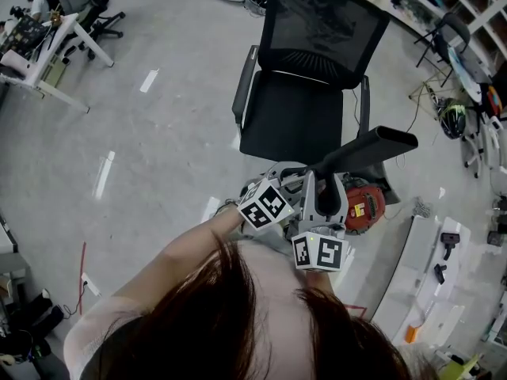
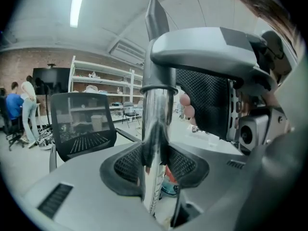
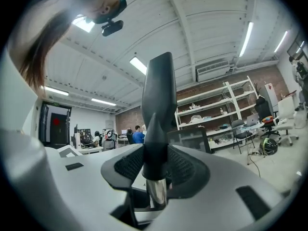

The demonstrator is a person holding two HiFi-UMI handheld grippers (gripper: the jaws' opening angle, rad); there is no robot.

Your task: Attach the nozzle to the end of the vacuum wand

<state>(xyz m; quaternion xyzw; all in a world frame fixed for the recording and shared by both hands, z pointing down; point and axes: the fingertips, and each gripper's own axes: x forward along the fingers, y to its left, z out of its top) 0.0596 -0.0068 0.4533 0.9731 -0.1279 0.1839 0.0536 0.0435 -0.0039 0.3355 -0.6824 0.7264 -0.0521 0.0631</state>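
Note:
The black nozzle (image 1: 368, 150) slants up and to the right in front of me, over the red vacuum body (image 1: 364, 206). In the right gripper view my right gripper (image 3: 156, 165) is shut on the nozzle's (image 3: 160, 90) narrow collar, and the chrome wand (image 3: 156, 194) runs out below it. The left gripper view shows my left gripper (image 2: 155, 165) shut on the chrome wand (image 2: 155, 129), the nozzle (image 2: 156, 23) rising above and the right gripper's body (image 2: 216, 61) close overhead. Both grippers sit together in the head view, left (image 1: 283, 176), right (image 1: 329, 196).
A black mesh office chair (image 1: 305, 109) stands just beyond the grippers. A white table (image 1: 428, 283) with small parts is at the right, a desk (image 1: 40, 54) at the far left, a helmet (image 1: 453, 119) by the right wall. People (image 2: 19, 109) stand far off.

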